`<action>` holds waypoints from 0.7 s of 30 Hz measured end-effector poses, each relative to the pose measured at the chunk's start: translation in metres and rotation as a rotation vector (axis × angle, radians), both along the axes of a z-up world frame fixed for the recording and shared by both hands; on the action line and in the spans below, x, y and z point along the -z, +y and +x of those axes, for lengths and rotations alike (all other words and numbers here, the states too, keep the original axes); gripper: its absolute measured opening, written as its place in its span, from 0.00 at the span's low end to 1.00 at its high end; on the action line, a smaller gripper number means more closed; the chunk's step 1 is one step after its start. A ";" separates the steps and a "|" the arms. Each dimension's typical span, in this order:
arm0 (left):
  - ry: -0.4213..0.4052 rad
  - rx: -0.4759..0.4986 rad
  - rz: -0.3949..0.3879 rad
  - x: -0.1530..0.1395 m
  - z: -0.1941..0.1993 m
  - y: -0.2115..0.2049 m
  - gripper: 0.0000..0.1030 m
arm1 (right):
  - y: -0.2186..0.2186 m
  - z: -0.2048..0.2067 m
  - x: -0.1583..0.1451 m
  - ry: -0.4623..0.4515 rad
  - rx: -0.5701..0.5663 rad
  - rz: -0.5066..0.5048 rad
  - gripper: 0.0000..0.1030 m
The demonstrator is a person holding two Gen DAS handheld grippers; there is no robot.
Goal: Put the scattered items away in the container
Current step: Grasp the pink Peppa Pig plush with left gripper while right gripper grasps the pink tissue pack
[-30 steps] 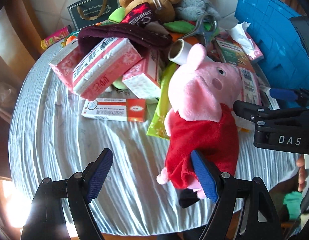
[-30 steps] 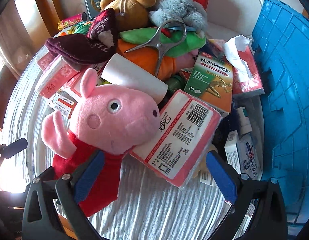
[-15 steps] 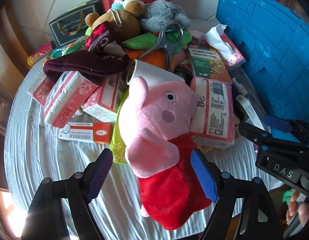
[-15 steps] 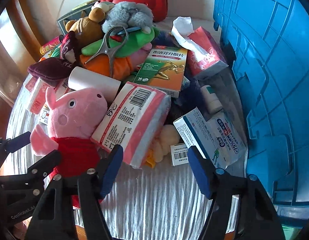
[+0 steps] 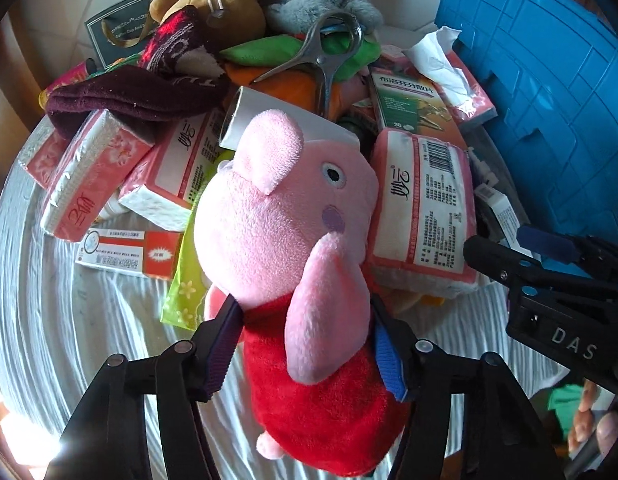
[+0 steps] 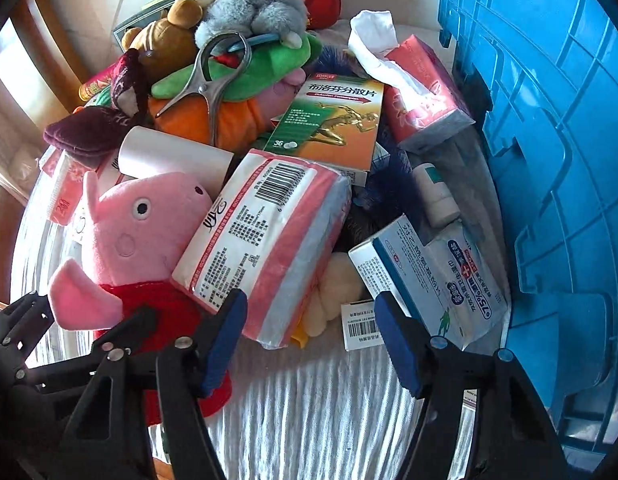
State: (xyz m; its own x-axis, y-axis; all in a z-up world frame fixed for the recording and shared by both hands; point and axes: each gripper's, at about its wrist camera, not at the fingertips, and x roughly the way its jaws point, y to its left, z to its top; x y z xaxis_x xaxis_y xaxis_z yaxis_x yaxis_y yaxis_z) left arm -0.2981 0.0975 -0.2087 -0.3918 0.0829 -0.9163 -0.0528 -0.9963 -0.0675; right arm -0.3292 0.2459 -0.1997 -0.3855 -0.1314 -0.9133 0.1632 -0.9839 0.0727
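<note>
Bare tablecloth (image 6: 309,408) lies open before the right claw (image 6: 311,344); piled clutter and blue crate (image 6: 557,160) block beyond

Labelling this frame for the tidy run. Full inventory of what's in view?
pig plush: 1, pink with red dress, front of pile
tissue packs: several, pink-white, across pile
medicine box: 1, green-orange, mid pile
paper roll: 1, white, behind pig
tongs: 1, metal, atop green plush
bear plush: 1, brown, rear
grey plush: 1, rear
crate: 1, blue, right
left gripper: shut on the pig's red dress
right gripper: open, at pile's front edge
</note>
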 end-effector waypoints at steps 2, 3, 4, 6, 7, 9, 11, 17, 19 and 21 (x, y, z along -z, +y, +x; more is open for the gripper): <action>0.013 -0.021 -0.002 -0.008 0.002 -0.012 0.47 | -0.003 -0.005 0.000 -0.004 0.001 -0.014 0.64; 0.015 -0.029 -0.011 -0.011 0.003 -0.016 0.45 | -0.005 -0.007 0.001 -0.010 0.007 -0.028 0.64; 0.012 -0.027 -0.014 -0.011 0.003 -0.017 0.45 | -0.007 -0.010 0.002 -0.016 0.012 -0.042 0.64; 0.007 -0.025 -0.023 -0.010 0.002 -0.019 0.61 | -0.014 -0.016 0.006 -0.025 0.008 -0.046 0.64; 0.006 -0.026 -0.043 -0.006 0.001 -0.018 0.69 | -0.017 -0.019 0.008 -0.029 0.006 -0.047 0.64; 0.000 -0.024 -0.063 0.002 -0.001 -0.016 0.83 | -0.021 -0.024 0.011 -0.037 0.003 -0.049 0.68; -0.010 -0.013 -0.043 0.007 -0.005 -0.014 0.83 | -0.026 -0.029 0.014 -0.045 0.001 -0.051 0.78; -0.022 0.002 -0.043 0.020 -0.015 -0.003 0.78 | -0.035 -0.040 0.025 -0.049 -0.017 -0.049 0.83; -0.011 0.004 -0.045 0.018 -0.014 -0.003 0.74 | -0.031 -0.039 0.027 -0.055 -0.020 -0.056 0.83; -0.010 0.003 -0.039 0.015 -0.010 -0.007 0.71 | -0.023 -0.034 0.028 -0.071 -0.026 -0.061 0.83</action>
State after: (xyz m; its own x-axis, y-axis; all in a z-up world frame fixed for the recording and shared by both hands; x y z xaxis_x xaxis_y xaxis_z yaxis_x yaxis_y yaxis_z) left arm -0.3082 0.0910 -0.2238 -0.3828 0.0480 -0.9226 -0.0553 -0.9980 -0.0290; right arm -0.3630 0.2227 -0.2273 -0.3159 -0.1964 -0.9282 0.1811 -0.9728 0.1443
